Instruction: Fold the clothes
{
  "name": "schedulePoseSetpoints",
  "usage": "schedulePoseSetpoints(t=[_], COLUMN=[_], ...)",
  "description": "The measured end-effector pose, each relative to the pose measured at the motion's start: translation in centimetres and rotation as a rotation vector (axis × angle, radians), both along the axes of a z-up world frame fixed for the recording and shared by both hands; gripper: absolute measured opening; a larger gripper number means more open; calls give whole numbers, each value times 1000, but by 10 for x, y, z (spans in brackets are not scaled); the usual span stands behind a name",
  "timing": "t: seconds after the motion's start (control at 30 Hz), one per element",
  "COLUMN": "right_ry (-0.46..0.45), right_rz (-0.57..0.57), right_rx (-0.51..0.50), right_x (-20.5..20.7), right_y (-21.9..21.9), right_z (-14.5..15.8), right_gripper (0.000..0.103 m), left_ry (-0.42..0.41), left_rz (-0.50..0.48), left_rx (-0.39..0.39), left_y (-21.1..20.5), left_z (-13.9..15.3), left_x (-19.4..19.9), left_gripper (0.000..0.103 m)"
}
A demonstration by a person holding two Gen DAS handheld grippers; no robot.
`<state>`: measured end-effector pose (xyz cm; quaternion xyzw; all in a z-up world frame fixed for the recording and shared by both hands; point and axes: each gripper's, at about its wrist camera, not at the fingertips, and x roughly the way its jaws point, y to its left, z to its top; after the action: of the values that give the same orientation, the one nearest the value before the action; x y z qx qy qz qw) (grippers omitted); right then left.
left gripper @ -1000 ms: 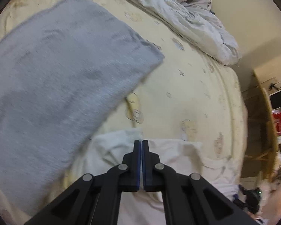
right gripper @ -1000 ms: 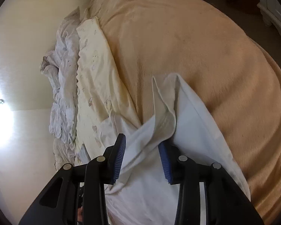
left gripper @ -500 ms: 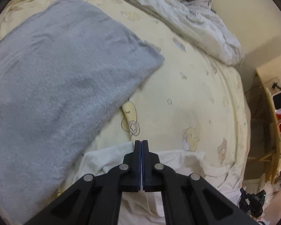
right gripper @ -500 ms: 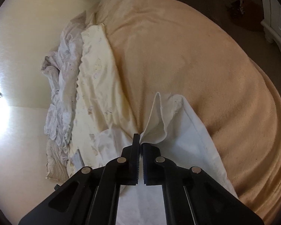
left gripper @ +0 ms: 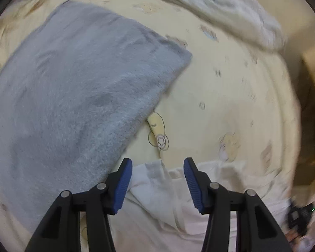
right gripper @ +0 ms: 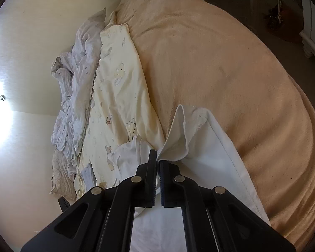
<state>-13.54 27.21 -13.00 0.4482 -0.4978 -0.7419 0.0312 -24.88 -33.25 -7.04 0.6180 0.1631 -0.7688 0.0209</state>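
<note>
White cotton garment (right gripper: pixel 212 151) lies on the peach fleece blanket (right gripper: pixel 220 63), long axis running away from the right gripper (right gripper: pixel 156 157), which pinches its folded edge. Only the left view shows a grey towel (left gripper: pixel 73 96); the left gripper (left gripper: pixel 157 166), pointing steeply down, has just been opening, cloth lying loose between its jaws.

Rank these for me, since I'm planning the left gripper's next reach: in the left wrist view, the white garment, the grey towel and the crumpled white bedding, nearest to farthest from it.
1. White garment: right beneath the open left gripper.
2. Grey towel: spread to the left, just beyond.
3. Crumpled white bedding: far edge, top right.
</note>
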Motion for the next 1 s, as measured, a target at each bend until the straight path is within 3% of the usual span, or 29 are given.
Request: schedulePoseSetpoints(t=[0.07, 0.13, 0.17, 0.4, 0.6, 0.8, 0.9, 1.0], right_ry=[0, -4, -5, 25, 19, -18, -90, -108], right_rz=[1, 0, 1, 4, -11, 17, 41, 69], right_rx=[1, -1, -2, -11, -63, -129, -175, -192], right_x=[-2, -2, -2, -2, -15, -42, -52, -53], right_y=[-2, -2, -2, 2, 9, 10, 13, 18], right_z=[-1, -2, -3, 5, 2, -8, -19, -20], right_gripper=[2, 2, 2, 2, 2, 2, 2, 7], left_ry=[-43, -64, -59, 68, 157, 179, 174, 168], left_rz=[-40, -74, -77, -18, 126, 180, 202, 179], left_rx=[-75, -124, -125, -109, 30, 64, 98, 81], left_y=[12, 21, 22, 1, -36, -34, -40, -37], left_z=[-6, -11, -10, 22, 31, 17, 13, 9], left_x=[-7, -12, -13, -8, -11, -22, -12, -8], left_gripper=[51, 14, 4, 3, 3, 3, 3, 3])
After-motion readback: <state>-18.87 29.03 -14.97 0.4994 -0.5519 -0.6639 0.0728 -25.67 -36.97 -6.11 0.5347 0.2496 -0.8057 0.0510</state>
